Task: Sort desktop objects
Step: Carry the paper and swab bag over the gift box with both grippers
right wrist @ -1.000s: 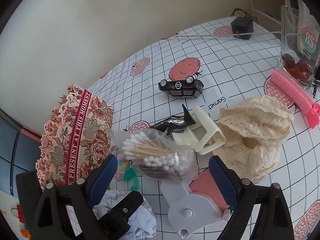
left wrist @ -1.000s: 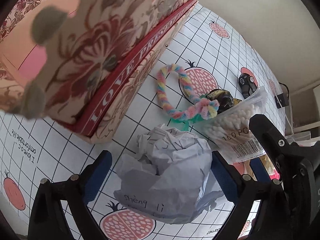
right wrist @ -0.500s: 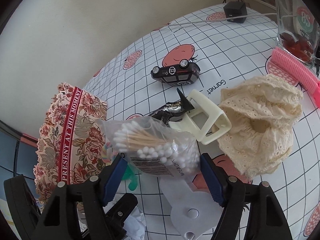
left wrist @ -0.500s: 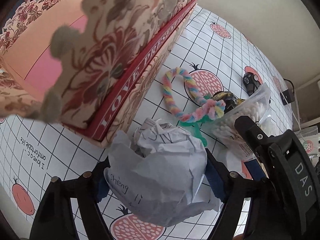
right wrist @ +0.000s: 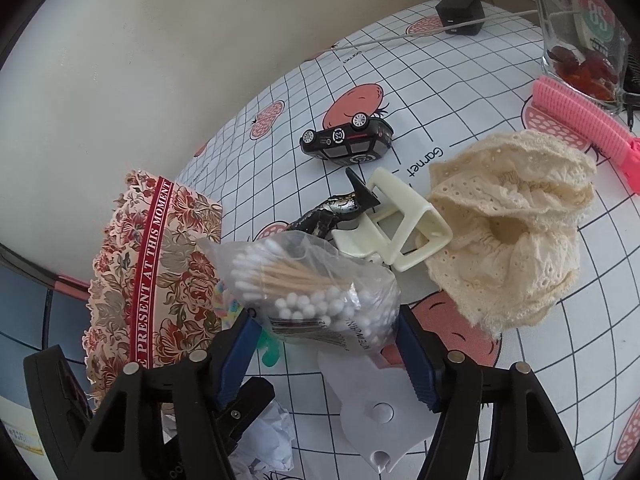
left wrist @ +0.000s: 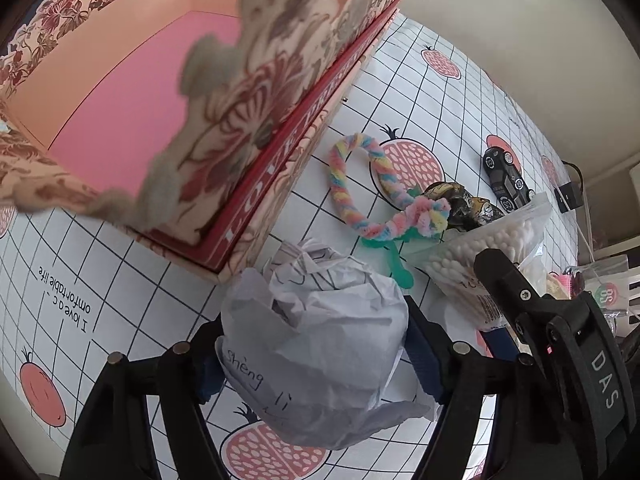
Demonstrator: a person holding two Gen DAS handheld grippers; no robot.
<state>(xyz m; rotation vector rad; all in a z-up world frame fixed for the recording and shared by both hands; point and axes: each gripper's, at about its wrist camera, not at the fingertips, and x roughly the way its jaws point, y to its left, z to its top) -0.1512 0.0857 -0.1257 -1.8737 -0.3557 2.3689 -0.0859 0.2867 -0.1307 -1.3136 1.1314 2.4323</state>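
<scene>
Both tools have closed in since a second ago and keep closing, the left tool (left wrist: 316, 354) clamped on the crumpled paper ball (left wrist: 316, 344) beside the floral box (left wrist: 168, 92), the right tool (right wrist: 326, 354) squeezing the cotton swab bag (right wrist: 316, 296) on the worktop (right wrist: 460, 92).

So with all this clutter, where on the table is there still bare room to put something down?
The cloth is bare behind the toy car, up to the black adapter, and left of the crumpled paper, below the floral box. The box's pink floor is bare. It is crowded from the cotton swab bag past the cream clip to the lace scrunchie.
</scene>
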